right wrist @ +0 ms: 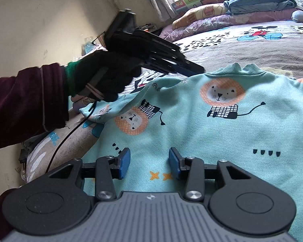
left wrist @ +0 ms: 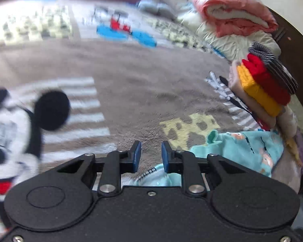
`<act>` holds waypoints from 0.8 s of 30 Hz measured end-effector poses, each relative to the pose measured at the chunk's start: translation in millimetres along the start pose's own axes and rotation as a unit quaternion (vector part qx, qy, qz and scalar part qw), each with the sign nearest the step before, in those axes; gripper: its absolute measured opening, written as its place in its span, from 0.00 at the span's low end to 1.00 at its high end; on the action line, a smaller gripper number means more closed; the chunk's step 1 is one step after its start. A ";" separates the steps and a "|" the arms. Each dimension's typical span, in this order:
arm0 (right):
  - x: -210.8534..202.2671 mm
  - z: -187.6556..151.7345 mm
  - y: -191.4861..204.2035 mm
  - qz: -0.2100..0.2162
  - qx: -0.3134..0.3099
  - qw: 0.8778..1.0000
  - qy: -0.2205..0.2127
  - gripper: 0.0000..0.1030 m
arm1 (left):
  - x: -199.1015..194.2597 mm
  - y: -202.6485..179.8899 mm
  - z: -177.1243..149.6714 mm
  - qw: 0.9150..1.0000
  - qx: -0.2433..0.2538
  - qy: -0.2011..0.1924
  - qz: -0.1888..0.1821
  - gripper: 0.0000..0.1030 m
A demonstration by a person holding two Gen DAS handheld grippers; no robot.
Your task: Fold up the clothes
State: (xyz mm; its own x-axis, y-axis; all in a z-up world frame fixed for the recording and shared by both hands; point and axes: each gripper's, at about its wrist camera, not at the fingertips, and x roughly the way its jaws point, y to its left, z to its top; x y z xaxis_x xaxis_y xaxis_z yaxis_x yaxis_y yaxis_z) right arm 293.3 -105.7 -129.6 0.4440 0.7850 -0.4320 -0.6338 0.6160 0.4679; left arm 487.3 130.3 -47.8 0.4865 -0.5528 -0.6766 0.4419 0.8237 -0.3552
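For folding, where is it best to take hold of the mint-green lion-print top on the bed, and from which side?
Probably grip the mint-green lion-print top at its loose left edge, where a flap of fabric lies rumpled and lifted off the blanket. Come from the left, low, with the left gripper, whose jaws are open and already nearest.

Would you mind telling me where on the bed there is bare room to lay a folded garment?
The brown blanket is bare between the Mickey face, the blue-and-red print and the folded stack. It is crowded along the stack, under the pink quilt, and where the teal lion top lies spread beneath both open grippers.
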 end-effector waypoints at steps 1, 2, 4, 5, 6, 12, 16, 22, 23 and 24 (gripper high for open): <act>-0.7 0.2 0.5 -0.001 -0.001 1.000 0.000 0.42 | -14.0 -7.1 -2.7 1.000 0.015 -0.015 0.003 0.18; -1.3 0.4 0.9 -0.001 -0.001 1.000 0.000 0.43 | -24.8 -15.9 -8.3 0.999 0.032 -0.020 -0.007 0.18; -1.7 0.9 1.0 0.000 -0.001 1.000 0.001 0.45 | -34.1 -30.6 -20.3 0.997 0.063 -0.020 -0.026 0.18; -2.0 1.2 1.0 0.000 -0.001 1.000 0.001 0.45 | -32.5 -36.2 -26.8 0.996 0.077 -0.015 -0.033 0.18; -2.0 1.3 1.1 0.000 -0.001 1.000 0.001 0.45 | -30.9 -41.9 -33.2 0.995 0.090 -0.009 -0.041 0.18; -1.4 2.0 0.9 -0.001 -0.002 1.000 0.001 0.45 | -9.9 -17.3 -53.2 0.998 0.016 -0.038 0.039 0.03; -6.2 4.7 -0.9 0.003 0.009 1.000 -0.002 0.45 | -34.7 -16.5 -61.5 0.997 0.044 -0.052 0.038 0.03; -25.7 33.2 15.3 -0.033 -0.024 0.998 -0.037 0.45 | -50.5 -2.2 -65.1 0.996 0.078 -0.038 0.023 0.05; -25.1 43.4 18.9 -0.049 -0.038 0.997 -0.050 0.45 | -50.9 1.6 -63.1 0.996 0.076 -0.038 0.016 0.05; -18.3 56.0 20.0 -0.059 -0.052 0.995 -0.057 0.44 | -49.9 4.7 -61.5 0.997 0.073 -0.038 0.011 0.06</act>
State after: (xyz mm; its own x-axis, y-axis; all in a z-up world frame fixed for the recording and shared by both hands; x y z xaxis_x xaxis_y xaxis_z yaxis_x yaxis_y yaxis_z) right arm 307.9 -104.1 -69.2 0.5843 0.7141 -0.3855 -0.6326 0.6984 0.3349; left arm 418.7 169.6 -55.3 0.5496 -0.5479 -0.6307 0.5332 0.8112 -0.2401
